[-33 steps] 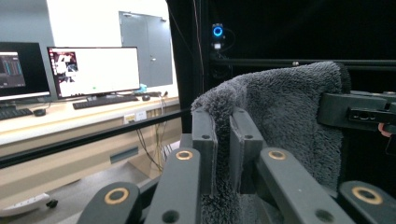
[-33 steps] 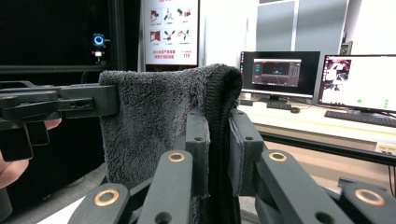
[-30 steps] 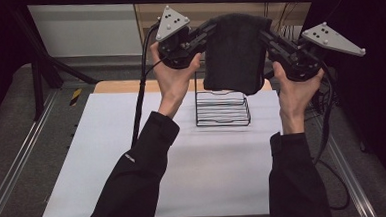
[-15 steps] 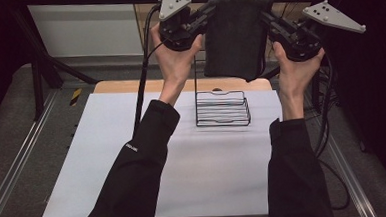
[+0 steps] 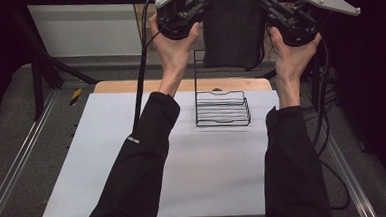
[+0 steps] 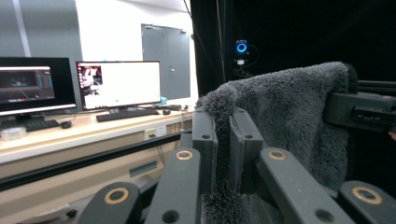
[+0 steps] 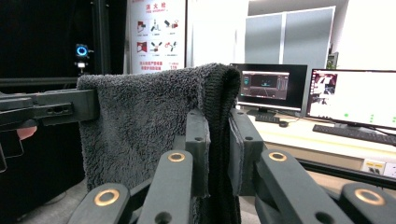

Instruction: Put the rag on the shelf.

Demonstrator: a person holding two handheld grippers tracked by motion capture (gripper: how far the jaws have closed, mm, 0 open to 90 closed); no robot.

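Note:
A dark grey fluffy towel (image 5: 234, 28) hangs stretched between my two grippers, high above the table. My left gripper (image 5: 201, 5) is shut on its left top corner, and the left gripper view shows the towel (image 6: 285, 116) pinched between the jaws of that gripper (image 6: 223, 149). My right gripper (image 5: 265, 4) is shut on the right top corner, where the folded towel edge (image 7: 149, 121) sits between its own jaws (image 7: 217, 144). Below the towel a black wire rack (image 5: 222, 107) stands on the white table (image 5: 108, 163).
A wooden board edge (image 5: 130, 87) runs along the table's far side. Metal rails (image 5: 14, 168) flank the table. Cables (image 5: 141, 76) trail from the grippers. Monitors and a keyboard on a desk (image 6: 93, 121) lie beyond the table.
Both hands have risen and carried the towel higher, toward the top of the high view. The towel's lower edge has come up off the rack's top.

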